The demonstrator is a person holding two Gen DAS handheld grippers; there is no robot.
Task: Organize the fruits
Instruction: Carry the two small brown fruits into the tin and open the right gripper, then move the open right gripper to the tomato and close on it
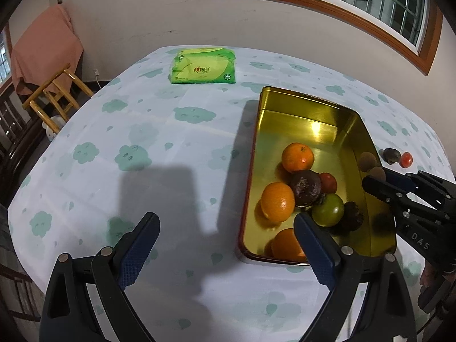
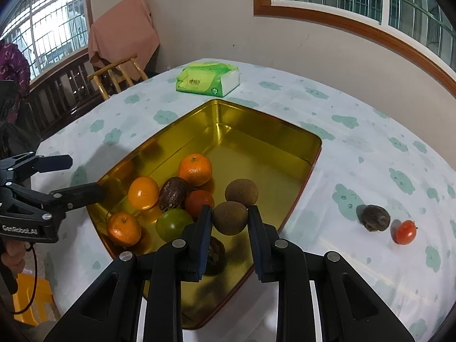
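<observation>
A gold metal tin (image 2: 256,131) (image 1: 302,116) lies on the table and holds three oranges (image 2: 195,169), a green tomato (image 2: 173,224), a red tomato (image 2: 199,201), dark passion fruits (image 2: 173,193) and a brown kiwi (image 2: 241,193). My right gripper (image 2: 230,219) is shut on a second brown kiwi (image 2: 230,218) and holds it over the tin; it also shows in the left wrist view (image 1: 376,175). My left gripper (image 1: 226,228) is open and empty beside the tin's near left corner. A dark passion fruit (image 2: 374,218) and a red tomato (image 2: 404,232) lie on the cloth to the right of the tin.
A green tissue pack (image 1: 203,65) lies at the far side of the table. The cloud-print tablecloth (image 1: 142,142) covers the round table. A wooden chair (image 1: 54,91) with a pink cloth stands at the left by the wall. A yellow stool (image 2: 31,299) sits on the floor.
</observation>
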